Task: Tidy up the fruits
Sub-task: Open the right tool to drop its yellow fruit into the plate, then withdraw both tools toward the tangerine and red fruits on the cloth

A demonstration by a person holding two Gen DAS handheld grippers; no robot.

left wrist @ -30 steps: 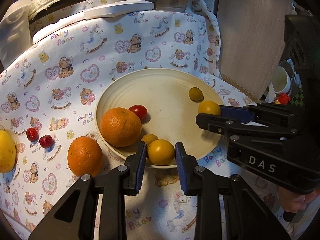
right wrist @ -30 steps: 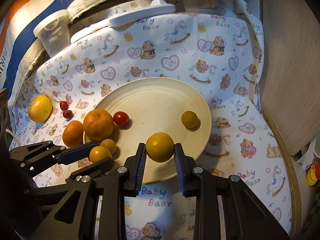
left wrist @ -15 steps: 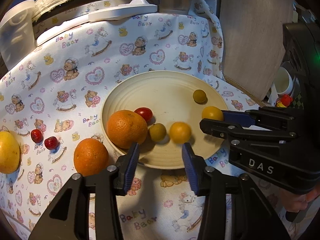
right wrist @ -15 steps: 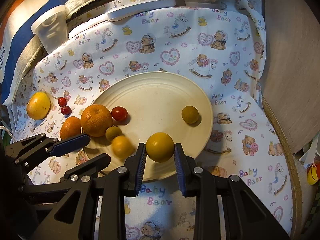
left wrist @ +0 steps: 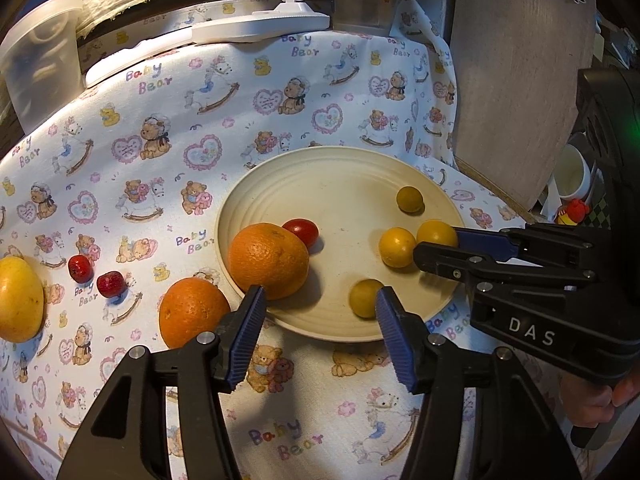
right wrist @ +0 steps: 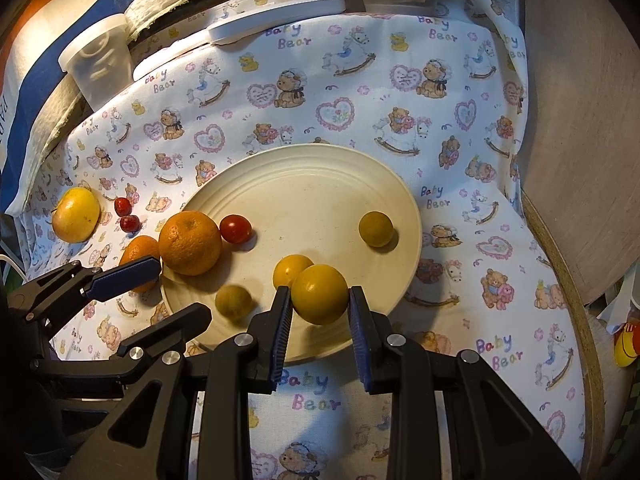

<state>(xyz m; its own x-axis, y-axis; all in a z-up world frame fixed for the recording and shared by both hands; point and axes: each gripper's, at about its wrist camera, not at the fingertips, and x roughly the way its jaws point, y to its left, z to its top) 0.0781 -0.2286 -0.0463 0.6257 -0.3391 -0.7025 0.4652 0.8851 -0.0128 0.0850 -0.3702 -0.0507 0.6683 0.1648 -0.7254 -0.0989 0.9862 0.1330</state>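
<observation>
Left gripper [left wrist: 320, 312]: tilted down over plate [left wrist: 340, 168] rim; jaws just opened, nothing gripped.
Right gripper [right wrist: 320, 312]: tilted down; yellow fruit [right wrist: 319, 294] clamped.

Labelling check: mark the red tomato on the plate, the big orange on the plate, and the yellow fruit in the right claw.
red tomato [left wrist: 301, 231]: left wrist view, top skin.
big orange [left wrist: 268, 260]: left wrist view, front face.
yellow fruit [right wrist: 319, 293]: right wrist view, centre, between the pads.

Both wrist cameras look steeply down from close by, sharing the cream plate [left wrist: 240, 216] of fruit.
</observation>
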